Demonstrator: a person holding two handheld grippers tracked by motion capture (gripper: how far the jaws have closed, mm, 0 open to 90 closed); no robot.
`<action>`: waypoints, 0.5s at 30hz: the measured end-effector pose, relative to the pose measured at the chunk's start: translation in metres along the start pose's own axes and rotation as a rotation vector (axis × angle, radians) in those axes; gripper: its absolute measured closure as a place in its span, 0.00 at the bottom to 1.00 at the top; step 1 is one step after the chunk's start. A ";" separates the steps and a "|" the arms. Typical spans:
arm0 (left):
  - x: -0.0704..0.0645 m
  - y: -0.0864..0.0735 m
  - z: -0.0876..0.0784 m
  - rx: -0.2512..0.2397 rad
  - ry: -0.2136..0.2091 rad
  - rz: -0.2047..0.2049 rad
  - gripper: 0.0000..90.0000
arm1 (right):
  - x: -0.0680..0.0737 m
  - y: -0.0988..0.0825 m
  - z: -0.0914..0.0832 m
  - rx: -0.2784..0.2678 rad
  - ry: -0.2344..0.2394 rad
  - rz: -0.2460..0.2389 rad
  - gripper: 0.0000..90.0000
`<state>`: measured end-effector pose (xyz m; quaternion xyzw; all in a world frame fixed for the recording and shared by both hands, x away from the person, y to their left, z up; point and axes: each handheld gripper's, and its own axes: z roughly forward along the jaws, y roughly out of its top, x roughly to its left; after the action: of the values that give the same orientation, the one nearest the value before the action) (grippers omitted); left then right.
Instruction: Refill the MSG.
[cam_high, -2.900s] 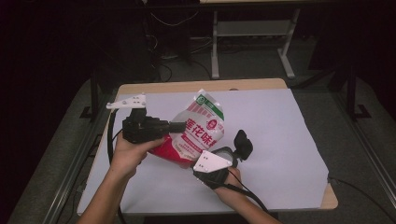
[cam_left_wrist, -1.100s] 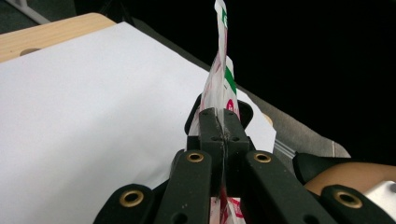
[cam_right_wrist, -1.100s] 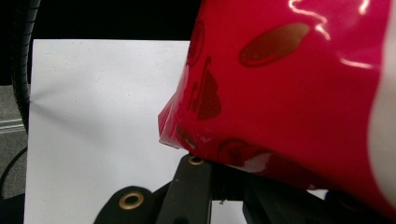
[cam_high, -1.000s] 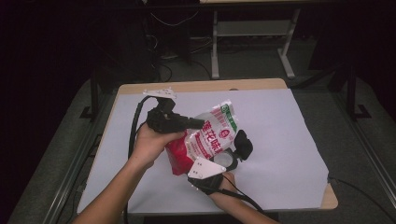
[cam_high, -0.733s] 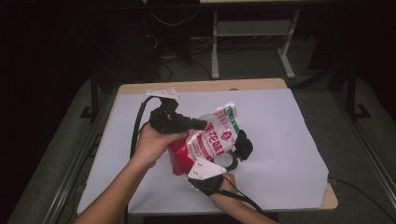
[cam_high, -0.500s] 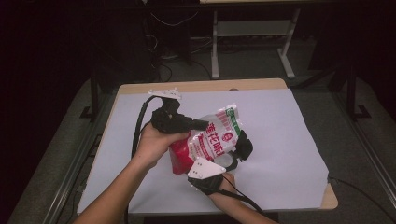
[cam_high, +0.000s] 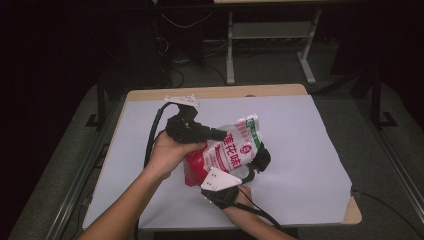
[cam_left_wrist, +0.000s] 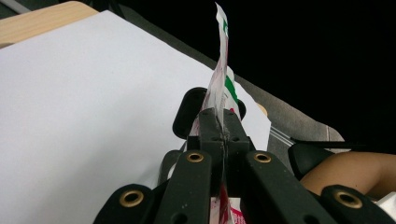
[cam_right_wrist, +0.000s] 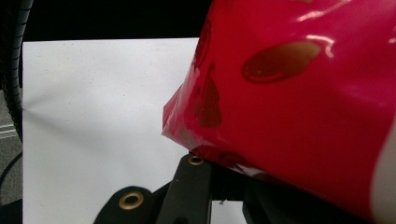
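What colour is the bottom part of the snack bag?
Glossy red on the snack bag, clearest in the right gripper view.

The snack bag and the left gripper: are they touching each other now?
Touching. In the left gripper view, the left gripper has its two black jaws shut on the thin edge of the snack bag, with the film pinched between them.

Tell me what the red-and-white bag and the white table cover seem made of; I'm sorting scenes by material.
The bag looks like thin glossy plastic film: bright highlights slide across its red part, and its sealed top edge stands thin and crinkled where the left tongs pinch it. The table cover looks like matte paper, or possibly thin sheet plastic: flat, glare-free, with one faint crease.
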<state>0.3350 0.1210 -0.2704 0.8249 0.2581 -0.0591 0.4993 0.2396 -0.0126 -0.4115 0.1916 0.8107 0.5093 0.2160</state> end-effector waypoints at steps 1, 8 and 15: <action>0.000 0.000 0.000 0.000 0.000 -0.003 1.00 | 0.000 0.000 0.000 0.000 0.002 0.001 1.00; 0.000 0.002 0.003 0.010 -0.001 0.005 1.00 | 0.000 0.001 -0.001 0.000 0.005 0.004 1.00; 0.000 0.003 0.005 0.015 0.000 0.005 1.00 | 0.000 0.001 -0.001 0.004 0.001 0.012 1.00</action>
<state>0.3376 0.1154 -0.2702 0.8294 0.2555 -0.0596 0.4932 0.2389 -0.0126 -0.4104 0.1968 0.8107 0.5091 0.2120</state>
